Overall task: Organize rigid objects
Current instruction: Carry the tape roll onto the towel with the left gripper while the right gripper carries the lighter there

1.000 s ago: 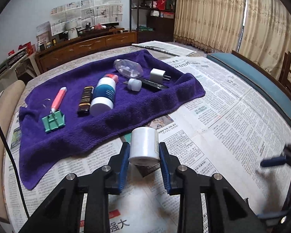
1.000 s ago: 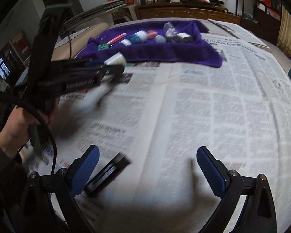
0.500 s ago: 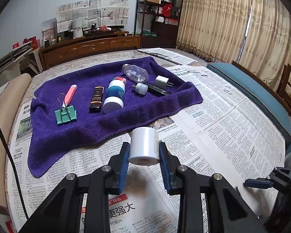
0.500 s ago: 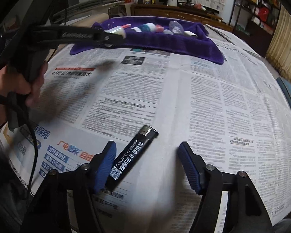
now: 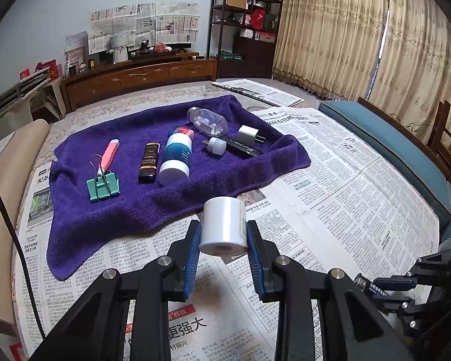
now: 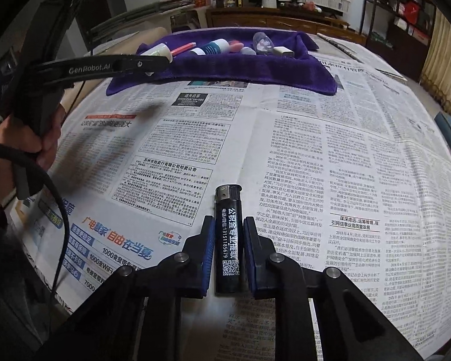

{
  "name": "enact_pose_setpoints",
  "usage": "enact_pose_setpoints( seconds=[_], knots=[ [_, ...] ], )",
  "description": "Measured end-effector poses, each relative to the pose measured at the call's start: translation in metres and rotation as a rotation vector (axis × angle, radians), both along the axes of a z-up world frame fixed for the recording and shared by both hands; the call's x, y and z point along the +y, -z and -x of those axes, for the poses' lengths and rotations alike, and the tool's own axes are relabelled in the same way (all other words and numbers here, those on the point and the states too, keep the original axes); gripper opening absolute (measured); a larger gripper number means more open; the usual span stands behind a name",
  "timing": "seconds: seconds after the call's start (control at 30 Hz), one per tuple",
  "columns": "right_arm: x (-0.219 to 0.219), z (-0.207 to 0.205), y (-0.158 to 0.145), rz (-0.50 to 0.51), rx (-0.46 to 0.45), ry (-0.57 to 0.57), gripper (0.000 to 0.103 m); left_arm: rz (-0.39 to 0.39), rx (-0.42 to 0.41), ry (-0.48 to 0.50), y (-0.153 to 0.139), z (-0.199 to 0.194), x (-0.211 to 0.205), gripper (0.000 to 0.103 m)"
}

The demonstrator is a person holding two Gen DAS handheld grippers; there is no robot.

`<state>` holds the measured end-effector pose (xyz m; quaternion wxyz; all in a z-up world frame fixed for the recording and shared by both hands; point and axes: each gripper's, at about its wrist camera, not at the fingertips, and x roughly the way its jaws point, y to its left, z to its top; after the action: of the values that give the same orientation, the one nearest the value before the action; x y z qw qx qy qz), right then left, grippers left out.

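My left gripper (image 5: 224, 240) is shut on a white tape roll (image 5: 224, 225) and holds it above the newspaper, just in front of the purple towel (image 5: 135, 198). On the towel lie a green binder clip (image 5: 102, 184), a pink pen (image 5: 108, 154), a dark lighter (image 5: 149, 161), a blue-and-white bottle (image 5: 176, 159), a clear pill bottle (image 5: 207, 121) and a white charger (image 5: 247, 134). My right gripper (image 6: 228, 240) is shut on a black lighter (image 6: 228, 234) low over the newspaper. It also shows at the right edge of the left wrist view (image 5: 385, 284).
Newspaper (image 6: 315, 150) covers the table. A teal bench (image 5: 391, 147) runs along the right side, a beige cushion (image 5: 3, 186) along the left. A wooden cabinet (image 5: 135, 75) and a shelf stand at the back wall.
My right gripper closed its jaws around the black lighter, which now points straight ahead between them. My left gripper rose and drew back a little with the tape roll.
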<state>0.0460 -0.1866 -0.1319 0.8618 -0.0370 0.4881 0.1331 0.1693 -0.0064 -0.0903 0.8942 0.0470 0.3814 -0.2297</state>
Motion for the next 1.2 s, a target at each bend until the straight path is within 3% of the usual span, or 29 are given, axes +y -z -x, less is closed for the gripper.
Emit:
enact_pose_setpoints(
  seconds=[0.33,0.6,0.97,1.2],
  knots=[
    [-0.015,-0.018,-0.014,-0.021,-0.015,0.015,0.019,0.014,-0.001,-0.013,-0.007,-0.004,0.006,0.029],
    [-0.021,-0.056,-0.037,-0.057,-0.046,-0.002,0.019,0.021,-0.016,-0.055,-0.022,-0.021,0.015,0.029],
    [-0.008,-0.161,-0.070,-0.126,-0.081,-0.067,0.019,0.019,-0.009,-0.138,-0.035,-0.090,0.043,0.029],
    [0.023,-0.249,-0.075,-0.177,-0.089,-0.112,0.019,0.016,0.031,-0.213,-0.025,-0.148,0.070,0.029]
  ],
)
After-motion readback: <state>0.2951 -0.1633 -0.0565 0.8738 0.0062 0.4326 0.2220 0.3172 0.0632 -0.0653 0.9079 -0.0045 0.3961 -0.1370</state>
